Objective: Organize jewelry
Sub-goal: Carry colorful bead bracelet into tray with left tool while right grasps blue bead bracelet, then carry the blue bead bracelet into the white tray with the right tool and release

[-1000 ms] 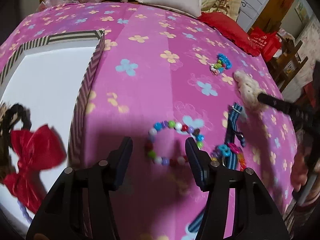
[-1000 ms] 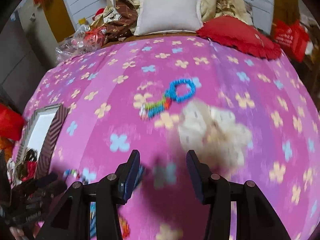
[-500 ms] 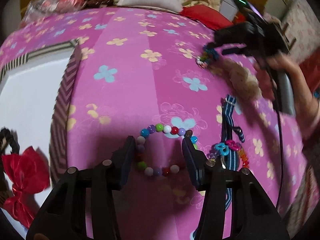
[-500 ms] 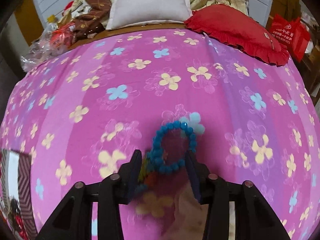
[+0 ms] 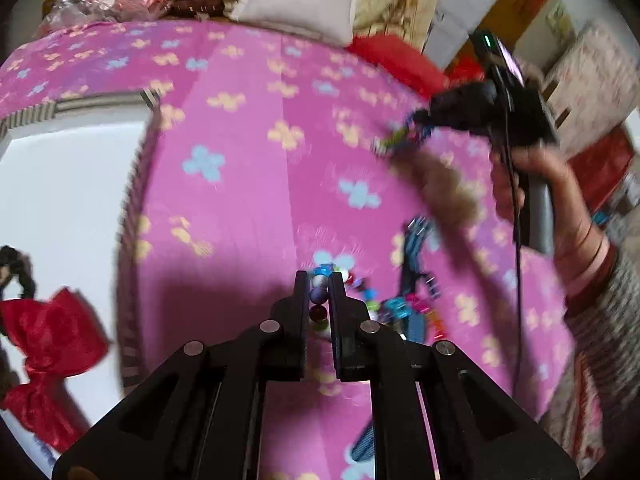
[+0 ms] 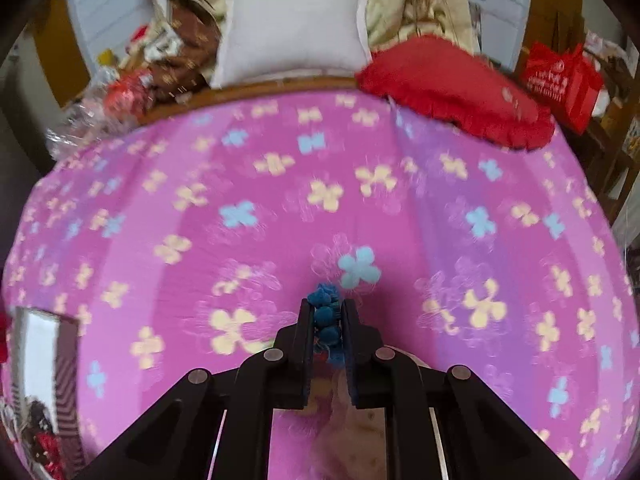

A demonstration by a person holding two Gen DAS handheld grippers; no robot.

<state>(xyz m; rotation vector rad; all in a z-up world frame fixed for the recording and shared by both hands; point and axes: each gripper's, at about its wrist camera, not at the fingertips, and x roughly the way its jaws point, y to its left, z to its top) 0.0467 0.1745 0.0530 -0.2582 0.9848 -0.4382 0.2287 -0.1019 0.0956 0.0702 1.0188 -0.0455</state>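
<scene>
1. The left gripper [image 5: 319, 280] has just been closing and now has its jaws drawn almost together on the multicoloured bead bracelet [image 5: 319, 294]; white, purple and dark red beads sit pinched between the pads, and the rest of the strand trails off to the right on the pink flowered bedspread [image 5: 248, 200].
2. The right gripper [image 6: 327, 307] has likewise just been closing and now clamps the blue bead bracelet [image 6: 325, 314]; three or four blue beads are stacked in the narrow slot between its fingers, with a clump showing just past the tips.
3. In the left wrist view, the right gripper shows as a black body held by a hand [image 5: 532, 184] at the right, with a short colourful strand [image 5: 394, 140] dangling from its tips above the bedspread; the view there is blurred.
4. A fluffy beige piece [image 5: 448, 188] lies just below and beside that gripper, also blurred.
5. A blue striped strap [image 5: 414, 248] and a cluster of bright charms [image 5: 412, 306] lie just right of the left gripper, near the trailing beads.
6. A white tray with a striped rim [image 5: 132, 216] lies to the left; a red bow [image 5: 48, 332] and a dark braided piece [image 5: 18, 268] rest inside it.
7. At the far edge of the bed are a white pillow [image 6: 294, 28] and a red cushion [image 6: 452, 88].
</scene>
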